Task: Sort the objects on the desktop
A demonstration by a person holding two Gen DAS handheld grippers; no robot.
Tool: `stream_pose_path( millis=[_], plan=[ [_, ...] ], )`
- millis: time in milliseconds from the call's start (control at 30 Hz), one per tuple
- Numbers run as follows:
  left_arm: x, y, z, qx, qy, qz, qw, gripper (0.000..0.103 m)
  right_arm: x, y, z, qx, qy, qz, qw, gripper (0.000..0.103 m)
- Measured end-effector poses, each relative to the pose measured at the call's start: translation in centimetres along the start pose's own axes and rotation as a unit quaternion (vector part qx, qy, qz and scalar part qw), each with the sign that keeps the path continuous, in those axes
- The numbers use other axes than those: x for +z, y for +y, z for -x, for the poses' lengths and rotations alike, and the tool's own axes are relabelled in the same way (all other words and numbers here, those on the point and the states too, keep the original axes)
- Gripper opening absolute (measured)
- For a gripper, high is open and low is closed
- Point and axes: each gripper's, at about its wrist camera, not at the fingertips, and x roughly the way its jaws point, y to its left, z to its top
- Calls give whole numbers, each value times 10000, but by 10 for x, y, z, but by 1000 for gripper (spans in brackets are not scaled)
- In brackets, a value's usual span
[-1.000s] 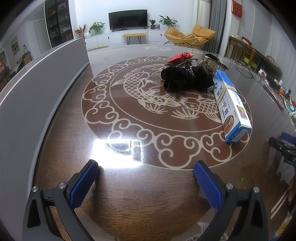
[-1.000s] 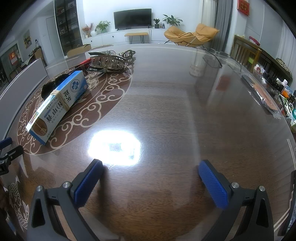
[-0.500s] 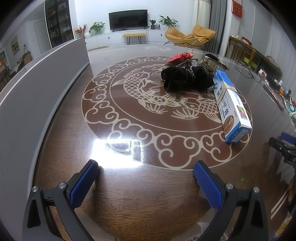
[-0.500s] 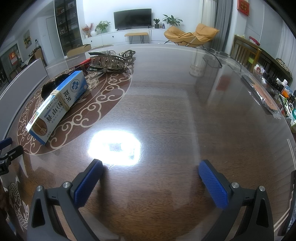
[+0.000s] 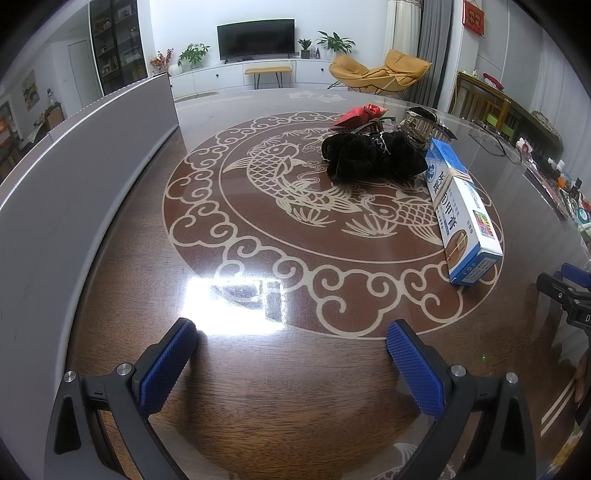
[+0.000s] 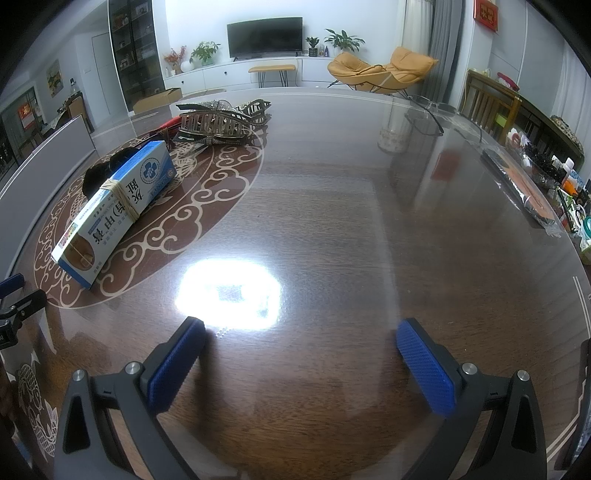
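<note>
I see both my grippers, left [image 5: 291,341] and right [image 6: 301,341], spread wide over the table [image 6: 369,221]. One box [image 5: 458,210], one black scrunchie [image 5: 369,157] and two clips [image 6: 218,120] lie toward its far edge.

The blue-and-white carton [image 5: 460,206] lying on the desk [image 5: 258,387] carries large Chinese characters along its top face; in the right wrist view [image 6: 114,210] they read 灰甲膏, with a round blue flower-like emblem toward its far end. Smaller print beside them is too fine to read. A red hanging [image 5: 473,17] on the far wall bears gold characters, illegible.
</note>
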Motion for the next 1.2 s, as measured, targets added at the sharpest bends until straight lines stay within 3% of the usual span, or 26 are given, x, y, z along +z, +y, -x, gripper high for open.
stream_pose_path(
  millis=[667,833,1200],
  plan=[
    [0,0,0,-2,20,-26,10000,103,0,0,0,3,-7,-1,10000,103],
    [-2,7,3,-230,112,-360,9990,103,0,0,0,0,-9,2,10000,103],
    [-11,17,9,-214,-7,-291,9993,103,8,4,-2,70,122,-114,9998,103]
  ],
)
